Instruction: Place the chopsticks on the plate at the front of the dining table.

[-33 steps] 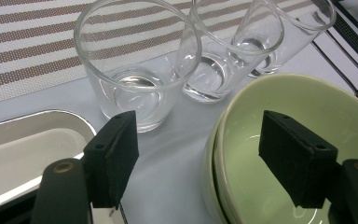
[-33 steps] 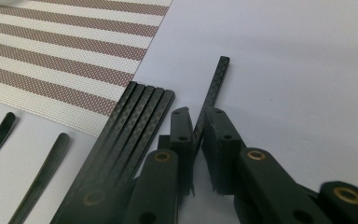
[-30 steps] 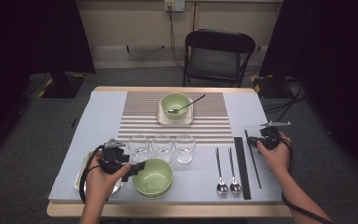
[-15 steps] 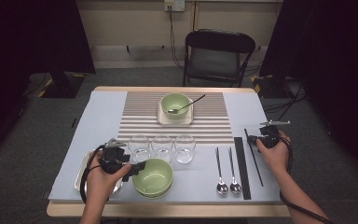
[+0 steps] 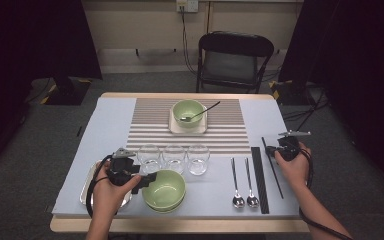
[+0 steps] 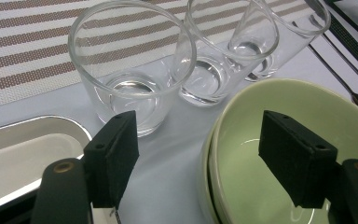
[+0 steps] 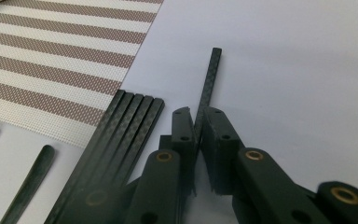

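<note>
My right gripper (image 7: 198,140) pinches one thin black chopstick (image 7: 209,81) near the right edge of the table (image 5: 105,130). It looks stiff, light and slippery, so I would grip nearer its middle. My left gripper (image 6: 205,168) stands wide astride the rim of the green bowl (image 6: 279,140). The cloth is smooth, the room dark.

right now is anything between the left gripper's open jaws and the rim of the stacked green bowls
Nothing visible. The left gripper is open and already straddles the near rim of the stacked pale green ceramic bowls: one pad hangs inside, the other outside over the table. The three clear drinking glasses stand beyond, apart from the jaws.
</note>
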Demonstrator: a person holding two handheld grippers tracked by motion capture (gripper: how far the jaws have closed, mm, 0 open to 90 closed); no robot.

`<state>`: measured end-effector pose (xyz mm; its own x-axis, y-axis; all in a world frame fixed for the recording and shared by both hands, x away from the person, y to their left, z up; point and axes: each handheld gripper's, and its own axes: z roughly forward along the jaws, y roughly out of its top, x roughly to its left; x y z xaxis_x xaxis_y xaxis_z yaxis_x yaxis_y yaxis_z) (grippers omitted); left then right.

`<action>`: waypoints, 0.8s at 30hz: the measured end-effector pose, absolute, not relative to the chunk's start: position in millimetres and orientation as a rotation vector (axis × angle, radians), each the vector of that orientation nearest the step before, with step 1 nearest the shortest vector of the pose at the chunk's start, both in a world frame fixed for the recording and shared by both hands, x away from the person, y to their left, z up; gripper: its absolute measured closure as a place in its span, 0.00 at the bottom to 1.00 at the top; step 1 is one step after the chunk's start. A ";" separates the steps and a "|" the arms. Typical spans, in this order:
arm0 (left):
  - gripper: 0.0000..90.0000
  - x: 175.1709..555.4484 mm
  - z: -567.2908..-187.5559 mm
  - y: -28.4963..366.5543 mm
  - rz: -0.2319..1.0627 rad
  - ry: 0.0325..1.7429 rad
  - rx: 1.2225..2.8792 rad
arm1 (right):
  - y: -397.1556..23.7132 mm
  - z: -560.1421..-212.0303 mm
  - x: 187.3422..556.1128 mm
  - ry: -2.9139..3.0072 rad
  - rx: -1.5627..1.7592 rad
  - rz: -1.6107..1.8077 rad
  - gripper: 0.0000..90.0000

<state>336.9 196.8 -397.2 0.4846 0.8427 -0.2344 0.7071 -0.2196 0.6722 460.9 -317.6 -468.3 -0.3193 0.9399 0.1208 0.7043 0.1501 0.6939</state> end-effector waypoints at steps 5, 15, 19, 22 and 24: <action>0.32 338.3 -397.0 195.7 0.236 1.270 1.986 | -318.4 -470.0 466.8 2.075 1.566 0.975 0.92; 0.32 337.0 -395.7 195.2 0.239 1.274 1.975 | -319.4 -467.3 459.3 2.083 1.573 0.938 0.86; 0.32 336.8 -395.6 193.0 0.237 1.266 1.982 | -320.7 -468.4 456.9 2.089 1.554 0.941 0.88; 0.32 335.9 -395.2 192.1 0.237 1.263 1.978 | -319.2 -469.2 456.9 2.096 1.518 0.913 0.88; 0.32 335.3 -395.6 191.8 0.239 1.267 1.985 | -316.8 -468.2 457.7 2.115 1.497 0.876 0.88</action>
<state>335.3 191.8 -395.6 0.4913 0.8402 -0.2296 0.6990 -0.2231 0.6794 457.7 -316.8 -468.2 -0.3438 0.9385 0.0302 0.6852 0.2288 0.6914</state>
